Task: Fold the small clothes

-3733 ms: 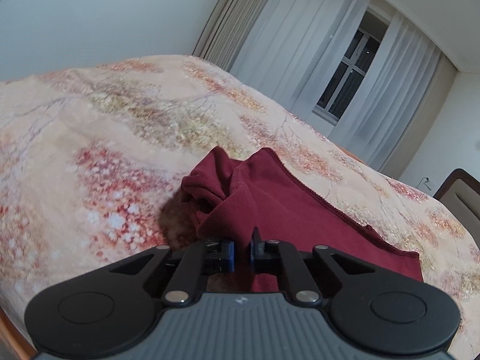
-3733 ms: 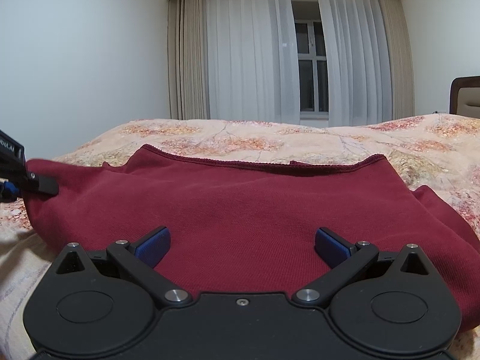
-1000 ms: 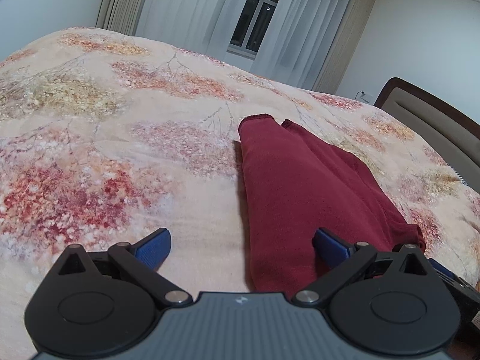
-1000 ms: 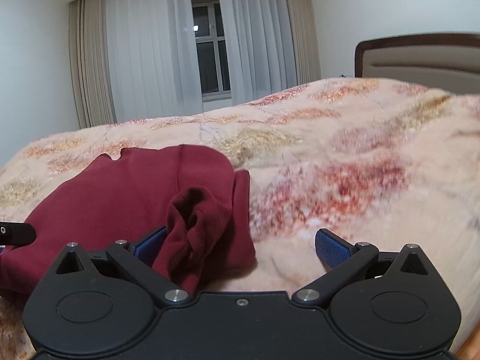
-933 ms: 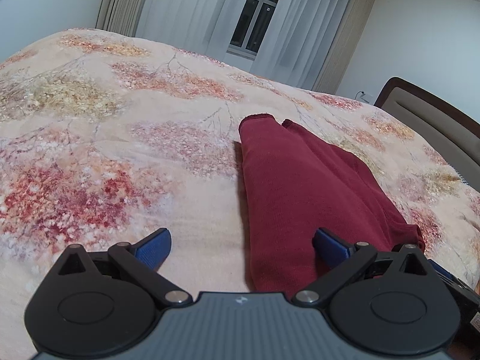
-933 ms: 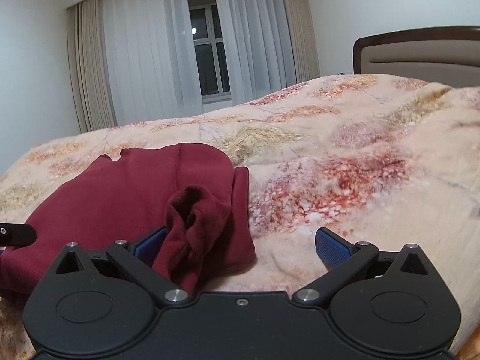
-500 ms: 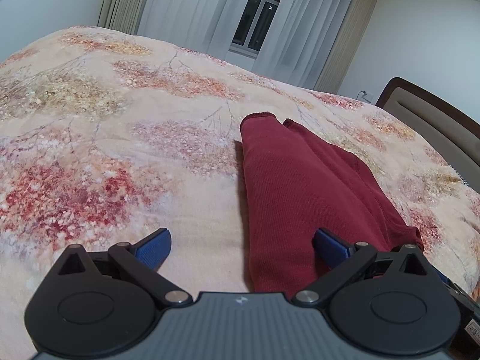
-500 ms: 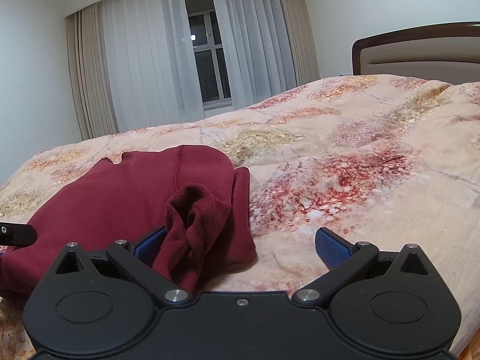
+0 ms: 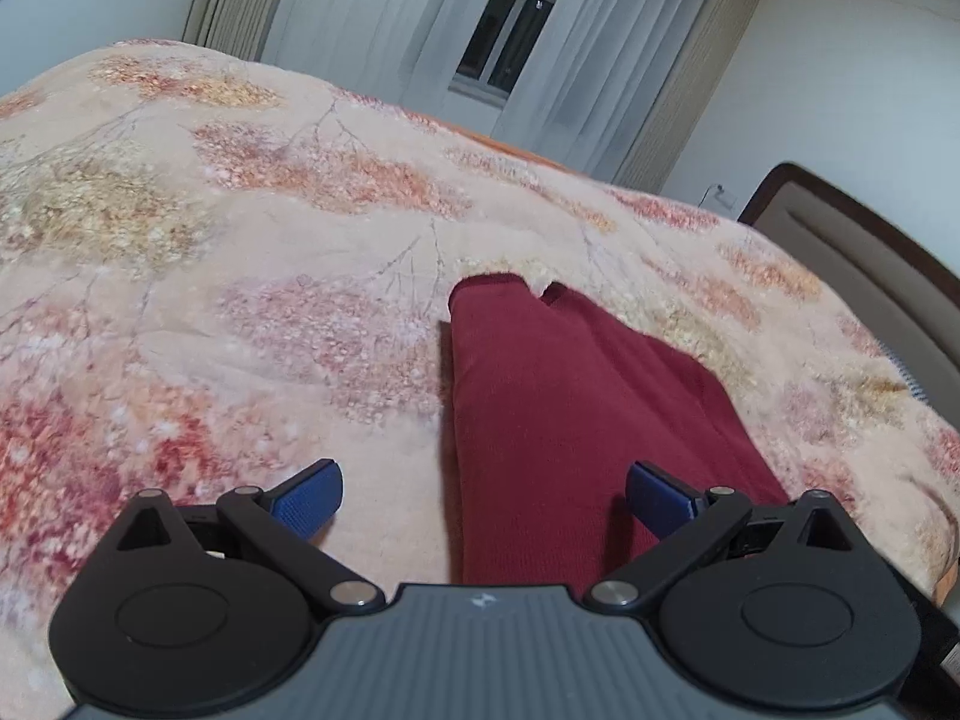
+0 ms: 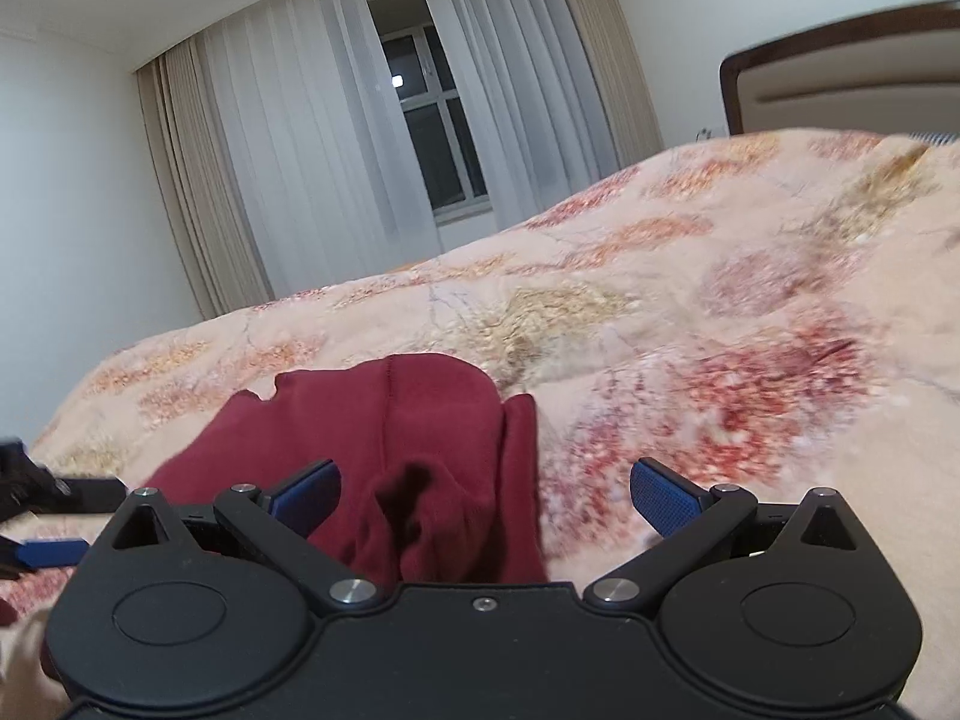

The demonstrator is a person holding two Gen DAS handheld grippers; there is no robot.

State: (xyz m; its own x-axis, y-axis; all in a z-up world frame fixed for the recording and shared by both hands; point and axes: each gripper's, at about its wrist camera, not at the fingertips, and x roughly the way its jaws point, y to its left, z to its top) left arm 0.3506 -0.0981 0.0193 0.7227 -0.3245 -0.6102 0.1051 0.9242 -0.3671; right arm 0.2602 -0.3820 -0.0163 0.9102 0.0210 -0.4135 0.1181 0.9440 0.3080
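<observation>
Maroon garment (image 9: 570,420) lies folded into a long strip on the bedspread (image 9: 240,276), which is peach with red and yellow flowery patches. In the left wrist view it runs from the near edge, between the fingers, away toward the far side, where two small rounded corners end it. In the right wrist view the same cloth (image 10: 384,420) is on the left, with a bunched, wrinkled lump at its near right end, just ahead of the gripper body.

The left gripper (image 9: 483,495) hangs over the near end of the strip with its blue-padded fingers spread wide and nothing between them but cloth and bedspread below. The right gripper (image 10: 485,489) is likewise released, fingers wide apart, the left pad over the bunched cloth and the right pad over bare bedspread. At the far left edge of the right wrist view a part of the left gripper shows, dark with a blue pad.

Beyond the bed stand white sheer curtains (image 10: 360,138) over a dark window (image 10: 435,114). A padded headboard (image 9: 870,276) with a dark wooden frame is on the right. Both views are a little blurred.
</observation>
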